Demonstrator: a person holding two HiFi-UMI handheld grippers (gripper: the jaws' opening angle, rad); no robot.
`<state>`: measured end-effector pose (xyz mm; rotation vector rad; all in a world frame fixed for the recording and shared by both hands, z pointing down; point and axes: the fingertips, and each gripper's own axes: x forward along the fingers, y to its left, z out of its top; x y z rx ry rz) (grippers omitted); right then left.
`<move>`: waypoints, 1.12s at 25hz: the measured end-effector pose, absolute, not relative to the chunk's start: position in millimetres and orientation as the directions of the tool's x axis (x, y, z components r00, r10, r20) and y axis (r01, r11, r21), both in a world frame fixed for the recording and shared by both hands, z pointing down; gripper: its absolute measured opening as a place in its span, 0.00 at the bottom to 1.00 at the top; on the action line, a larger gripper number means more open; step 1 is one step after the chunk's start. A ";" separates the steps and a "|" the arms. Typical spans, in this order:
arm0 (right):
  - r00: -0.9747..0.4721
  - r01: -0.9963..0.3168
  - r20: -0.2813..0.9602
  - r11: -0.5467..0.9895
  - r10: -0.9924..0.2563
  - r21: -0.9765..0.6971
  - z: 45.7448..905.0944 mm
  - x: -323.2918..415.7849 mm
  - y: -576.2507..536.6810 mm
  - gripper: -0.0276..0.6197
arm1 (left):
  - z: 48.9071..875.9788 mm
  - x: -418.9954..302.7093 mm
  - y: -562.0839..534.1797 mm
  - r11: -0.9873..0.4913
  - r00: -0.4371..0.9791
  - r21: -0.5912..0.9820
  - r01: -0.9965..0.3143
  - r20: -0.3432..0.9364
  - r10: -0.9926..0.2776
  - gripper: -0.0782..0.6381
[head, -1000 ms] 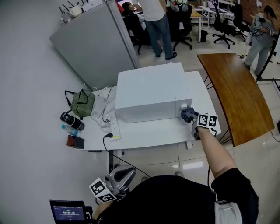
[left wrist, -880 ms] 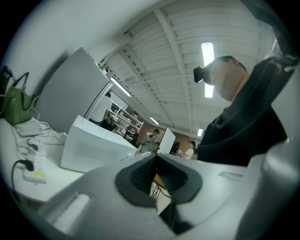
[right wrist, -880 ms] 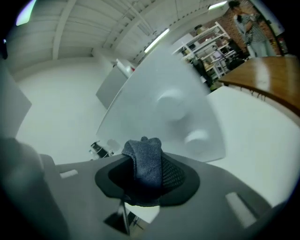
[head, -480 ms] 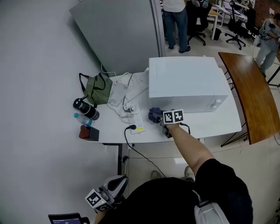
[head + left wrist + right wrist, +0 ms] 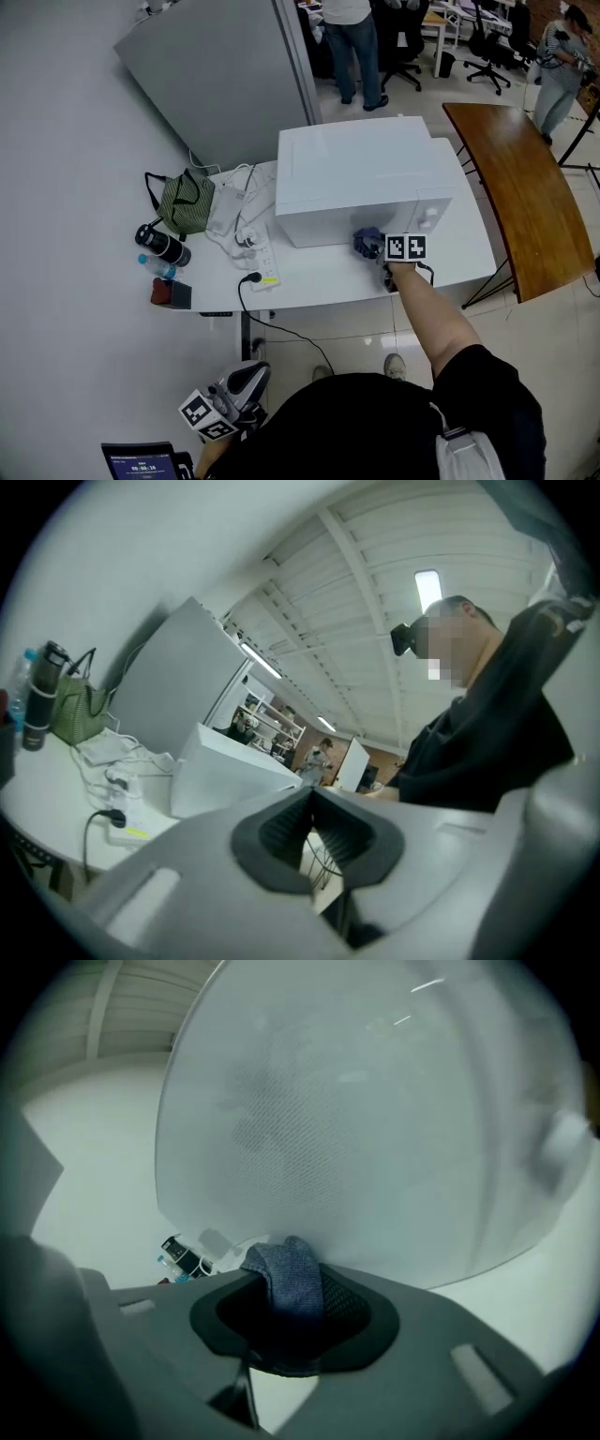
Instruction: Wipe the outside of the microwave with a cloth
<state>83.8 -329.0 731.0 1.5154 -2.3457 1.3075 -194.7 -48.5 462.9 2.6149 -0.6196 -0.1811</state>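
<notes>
At microwave point(image 5: 361, 178), outstretched right gripper point(image 5: 379, 249), cloth point(image 5: 367, 241) pinched

I'm counting, qty each: 1 microwave point(image 5: 366, 183), 1 cloth point(image 5: 367, 242), 2 grippers (left gripper point(image 5: 311, 808), right gripper point(image 5: 380, 251)), 1 white desk point(image 5: 319, 281), 1 wooden table point(image 5: 516, 187), 1 green bag point(image 5: 183, 204), 2 bottles (black bottle point(image 5: 161, 246), clear bottle point(image 5: 155, 270)), 1 power strip point(image 5: 265, 258).

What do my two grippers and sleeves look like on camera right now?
The left gripper and right gripper have grey plastic bodies with black ribbed fingers. Each carries a white cube of black square markers. The person wears a black short-sleeved top.
</notes>
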 end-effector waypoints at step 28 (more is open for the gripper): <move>-0.624 -0.714 0.506 0.172 -0.595 -0.679 787.8 -135.7 -372.4 0.25 | 497.6 -318.3 -32.9 -0.685 0.805 0.496 -0.534 0.051 -0.591 0.11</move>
